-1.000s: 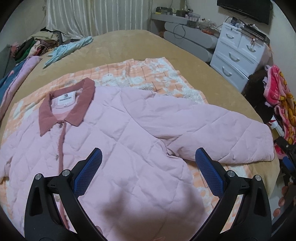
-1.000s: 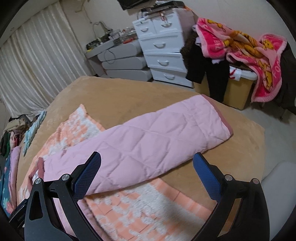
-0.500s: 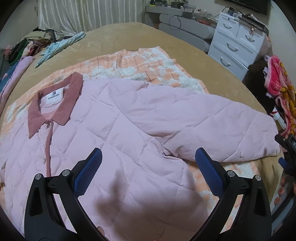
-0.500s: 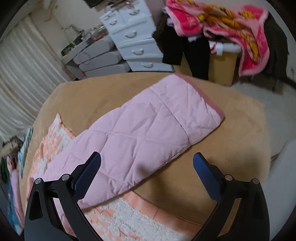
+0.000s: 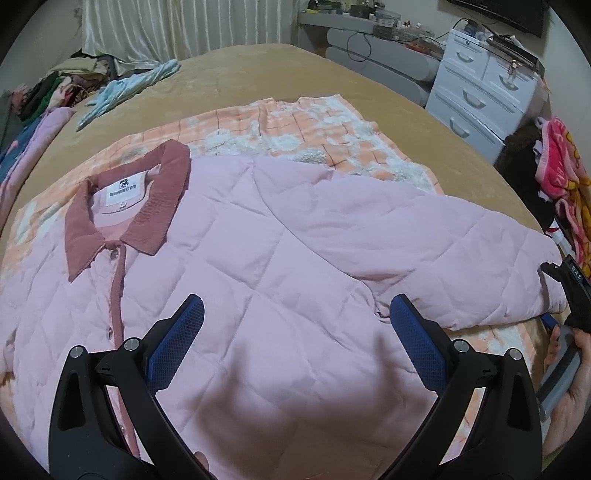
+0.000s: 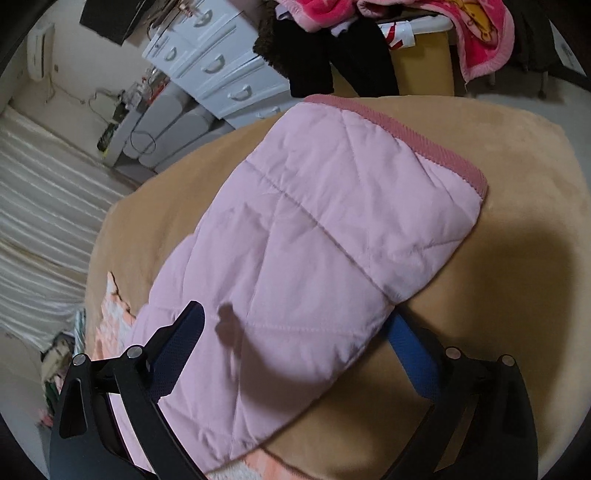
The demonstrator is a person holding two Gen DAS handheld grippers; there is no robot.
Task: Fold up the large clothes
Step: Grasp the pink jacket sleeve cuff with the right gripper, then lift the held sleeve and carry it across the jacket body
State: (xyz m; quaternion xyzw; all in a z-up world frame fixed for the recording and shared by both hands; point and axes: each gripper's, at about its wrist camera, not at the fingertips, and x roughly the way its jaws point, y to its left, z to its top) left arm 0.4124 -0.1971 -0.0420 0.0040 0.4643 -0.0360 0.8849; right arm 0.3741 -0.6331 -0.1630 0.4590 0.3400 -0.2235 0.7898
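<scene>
A pink quilted jacket with a dark pink collar lies front up and buttoned on the bed. Its right sleeve stretches toward the bed's edge. My left gripper is open and empty, hovering over the jacket's body. My right gripper is open, with one finger over the sleeve and the other finger under its edge near the dark pink cuff. It also shows at the right edge of the left wrist view.
The jacket lies on an orange and white blanket over a tan bed cover. White drawers stand at the right. Piled clothes lie at the far left. A pink blanket hangs beyond the bed's edge.
My right gripper has moved down and forward onto the sleeve, its fingers now straddling the sleeve's edge. My left gripper has shifted slightly over the jacket's body, still open.
</scene>
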